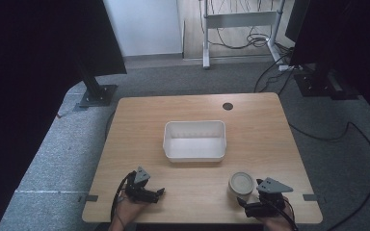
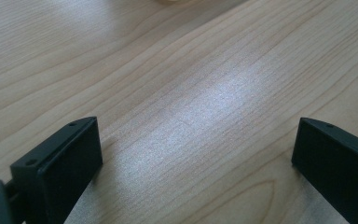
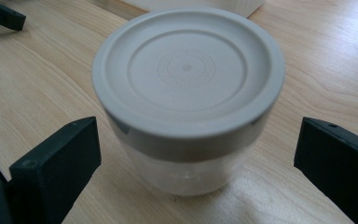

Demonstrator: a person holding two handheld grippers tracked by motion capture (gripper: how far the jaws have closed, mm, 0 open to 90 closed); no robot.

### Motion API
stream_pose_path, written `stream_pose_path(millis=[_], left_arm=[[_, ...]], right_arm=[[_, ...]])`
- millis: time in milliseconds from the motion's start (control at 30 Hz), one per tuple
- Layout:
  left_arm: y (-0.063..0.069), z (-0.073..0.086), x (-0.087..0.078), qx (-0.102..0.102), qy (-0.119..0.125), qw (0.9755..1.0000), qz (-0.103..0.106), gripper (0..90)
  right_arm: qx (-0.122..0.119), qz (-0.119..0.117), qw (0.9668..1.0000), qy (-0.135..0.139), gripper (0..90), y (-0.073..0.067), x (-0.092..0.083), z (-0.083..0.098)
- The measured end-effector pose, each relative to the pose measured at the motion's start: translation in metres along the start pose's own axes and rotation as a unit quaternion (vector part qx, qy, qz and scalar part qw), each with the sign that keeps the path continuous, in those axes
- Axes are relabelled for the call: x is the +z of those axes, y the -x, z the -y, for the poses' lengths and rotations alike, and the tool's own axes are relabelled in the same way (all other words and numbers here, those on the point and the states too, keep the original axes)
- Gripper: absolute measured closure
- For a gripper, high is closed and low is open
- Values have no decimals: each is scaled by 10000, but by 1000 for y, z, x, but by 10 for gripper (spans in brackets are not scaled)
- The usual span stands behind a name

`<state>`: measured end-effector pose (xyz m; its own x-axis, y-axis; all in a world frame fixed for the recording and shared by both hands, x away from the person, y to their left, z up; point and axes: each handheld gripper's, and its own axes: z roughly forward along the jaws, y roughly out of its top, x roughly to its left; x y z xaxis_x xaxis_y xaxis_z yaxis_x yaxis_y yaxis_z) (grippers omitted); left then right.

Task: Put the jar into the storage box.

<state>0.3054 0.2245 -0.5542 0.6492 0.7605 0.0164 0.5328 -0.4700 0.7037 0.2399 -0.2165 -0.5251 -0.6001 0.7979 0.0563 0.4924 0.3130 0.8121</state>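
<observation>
Jar [image 3: 186, 100] with a grey lid stands near the table's [image 1: 139, 120] front edge, framed by the wide-spread jaws of the right gripper [image 3: 193, 163] (aligned, apparently, for a grasp). Left gripper [image 2: 193, 163], jaws likewise apart and holding nothing, hovers over bare wood. White bin [image 1: 194, 140] waits mid-table, a likely destination.

This looks like a lab or office test room. A light wooden table [image 1: 197, 110] stands on grey carpet [image 1: 53, 159], dark panels [image 1: 96, 38] on metal feet flank it left and right, and loose cables [image 1: 241, 41] trail under a far white frame [image 1: 241, 19].
</observation>
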Motion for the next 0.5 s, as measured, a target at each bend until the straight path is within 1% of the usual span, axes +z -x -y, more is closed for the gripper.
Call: stream_pose_path(millis=[167, 333, 500], left_arm=[[0, 0, 0, -4, 0, 10000, -5, 11], [0, 0, 0, -6, 1, 10000, -5, 11], [0, 0, 0, -4, 0, 10000, -5, 12]], right_arm=[[-18, -5, 10000, -45, 5, 0, 7, -4], [-54, -3, 9999, -147, 8, -1, 15, -6], [-20, -42, 9998, -192, 14, -1, 22, -7]])
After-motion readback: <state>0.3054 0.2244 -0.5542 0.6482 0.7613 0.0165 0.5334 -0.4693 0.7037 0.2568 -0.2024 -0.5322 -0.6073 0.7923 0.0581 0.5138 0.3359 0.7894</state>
